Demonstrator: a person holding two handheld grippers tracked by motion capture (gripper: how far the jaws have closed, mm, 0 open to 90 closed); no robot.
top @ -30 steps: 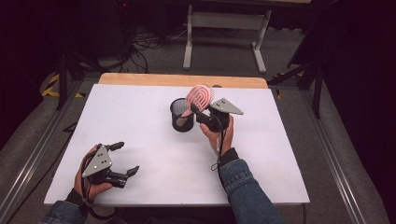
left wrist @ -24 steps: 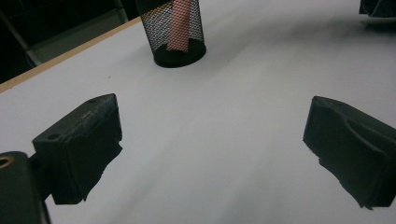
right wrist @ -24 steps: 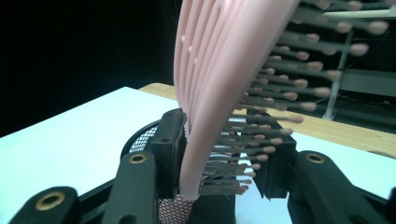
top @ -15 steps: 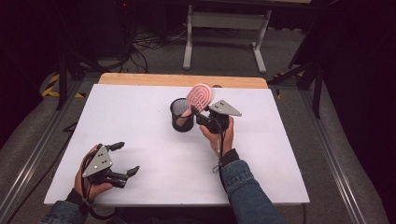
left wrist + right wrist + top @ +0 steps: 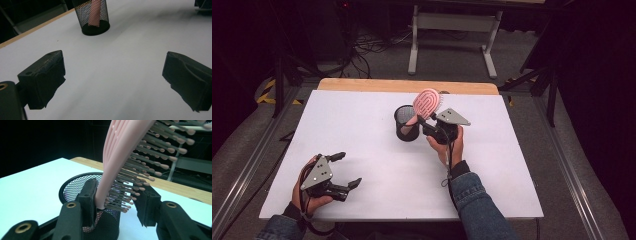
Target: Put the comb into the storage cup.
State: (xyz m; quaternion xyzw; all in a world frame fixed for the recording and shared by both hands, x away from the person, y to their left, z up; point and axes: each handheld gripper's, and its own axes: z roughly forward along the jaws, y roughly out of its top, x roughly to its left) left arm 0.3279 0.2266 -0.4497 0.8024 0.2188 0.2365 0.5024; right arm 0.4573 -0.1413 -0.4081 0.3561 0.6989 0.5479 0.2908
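1. I note the right gripper [image 5: 424, 123] jaws have just been opening; the pink hairbrush [image 5: 427, 102] between them stands handle-down in the mesh cup [image 5: 406, 125], mid-bench.
2. Release is probably under way.
3. Left gripper [image 5: 343, 170] jaws stand apart, empty, near-left.

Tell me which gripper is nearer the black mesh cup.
Right. The right gripper sits right beside the mesh cup, around the pink hairbrush; the left gripper is far off.
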